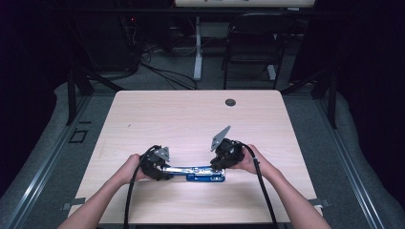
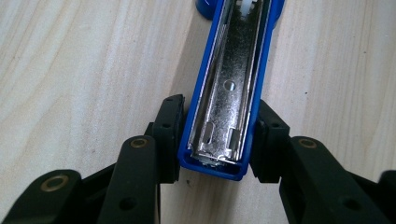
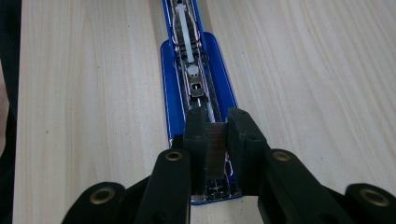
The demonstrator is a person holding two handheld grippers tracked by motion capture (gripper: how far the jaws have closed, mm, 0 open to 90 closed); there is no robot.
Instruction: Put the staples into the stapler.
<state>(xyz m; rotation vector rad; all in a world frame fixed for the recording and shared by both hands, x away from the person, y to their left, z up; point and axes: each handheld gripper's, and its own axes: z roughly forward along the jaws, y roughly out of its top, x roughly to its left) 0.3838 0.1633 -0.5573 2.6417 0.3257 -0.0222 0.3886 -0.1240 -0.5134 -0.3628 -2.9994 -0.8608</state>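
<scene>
Two grippers meet over our pale wooden table (image 1: 143,114), near its front edge. Our left gripper (image 2: 219,140) clamps the flipped-open blue plastic stapler (image 1: 200,172) by its lid end; our right gripper (image 3: 215,140) pinches a grey strip of staples (image 3: 215,149) over its tray.

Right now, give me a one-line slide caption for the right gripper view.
Right tongs pinch a strip of staples over the opened blue stapler on the wooden table.
</scene>
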